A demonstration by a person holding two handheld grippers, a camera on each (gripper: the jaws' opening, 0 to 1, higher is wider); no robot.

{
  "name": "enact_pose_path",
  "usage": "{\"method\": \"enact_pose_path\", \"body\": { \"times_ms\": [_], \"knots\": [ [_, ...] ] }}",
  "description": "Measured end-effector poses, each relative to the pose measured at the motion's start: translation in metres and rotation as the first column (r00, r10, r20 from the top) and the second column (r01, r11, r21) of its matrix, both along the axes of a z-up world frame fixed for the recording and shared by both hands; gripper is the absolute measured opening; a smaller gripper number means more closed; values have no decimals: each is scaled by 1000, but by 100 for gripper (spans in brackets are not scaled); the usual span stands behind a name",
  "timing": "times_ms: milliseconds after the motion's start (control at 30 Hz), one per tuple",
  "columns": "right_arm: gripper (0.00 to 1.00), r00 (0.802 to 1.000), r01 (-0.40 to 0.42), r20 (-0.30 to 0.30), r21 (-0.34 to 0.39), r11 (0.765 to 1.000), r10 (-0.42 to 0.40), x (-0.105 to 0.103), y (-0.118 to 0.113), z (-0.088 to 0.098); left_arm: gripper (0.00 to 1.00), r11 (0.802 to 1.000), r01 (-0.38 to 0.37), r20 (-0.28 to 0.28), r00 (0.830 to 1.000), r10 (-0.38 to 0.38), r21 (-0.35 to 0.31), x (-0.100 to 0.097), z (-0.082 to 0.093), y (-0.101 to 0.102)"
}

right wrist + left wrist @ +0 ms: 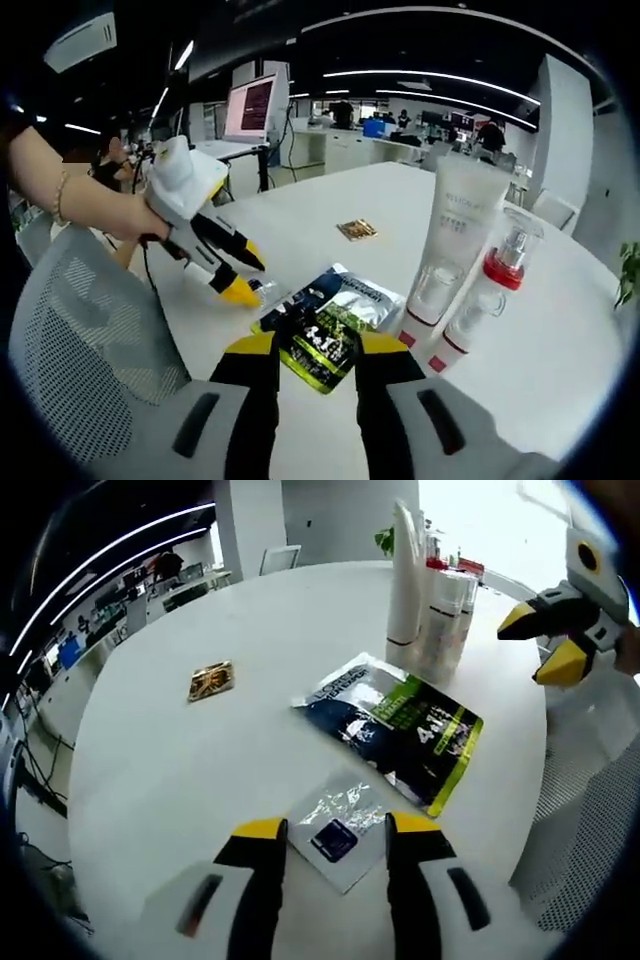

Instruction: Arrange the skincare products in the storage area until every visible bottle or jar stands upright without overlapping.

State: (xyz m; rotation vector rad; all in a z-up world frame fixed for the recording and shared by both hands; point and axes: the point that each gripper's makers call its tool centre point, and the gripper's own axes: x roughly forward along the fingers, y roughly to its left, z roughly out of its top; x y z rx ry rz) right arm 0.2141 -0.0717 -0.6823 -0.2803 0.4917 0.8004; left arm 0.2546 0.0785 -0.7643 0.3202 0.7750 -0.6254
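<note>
A tall white tube [405, 575] [455, 245] stands upright at the far side of the round white table [180, 770]. Close beside it stands a clear bottle with a red collar [490, 290] [445, 615]. A dark and green pouch [395, 725] [330, 325] lies flat in front of them. My left gripper [337, 828] [247, 280] is open just above a small clear sachet with a purple square [335, 838]. My right gripper [318, 345] [540, 645] is open, hovering over the near end of the pouch.
A small gold sachet [210, 680] [357, 230] lies alone on the table. A grey mesh chair [90, 330] [590, 810] stands at the table's edge. An open office with desks and monitors lies beyond.
</note>
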Motion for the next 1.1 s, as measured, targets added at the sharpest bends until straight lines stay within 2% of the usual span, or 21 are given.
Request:
{"method": "enact_pose_path", "body": {
  "times_ms": [233,400,600,867,1100],
  "knots": [
    [34,1000,11,12,10,1000,-11,-5,-7,3,44,1000,-4,6,1000,4,-10,-2,5,-1],
    [38,1000,13,13,14,1000,-13,-11,-12,6,47,999,-25,15,1000,26,-46,-7,22,-4],
    [48,999,41,13,27,999,-41,-14,-23,14,55,995,-56,14,998,57,-87,-11,29,-3],
    [61,996,90,20,29,996,-90,-12,-43,18,69,990,-98,11,995,100,-106,-26,42,3],
    [70,990,137,36,47,989,-139,-8,-62,26,80,981,-138,13,990,141,-137,-37,61,9]
  ]
}}
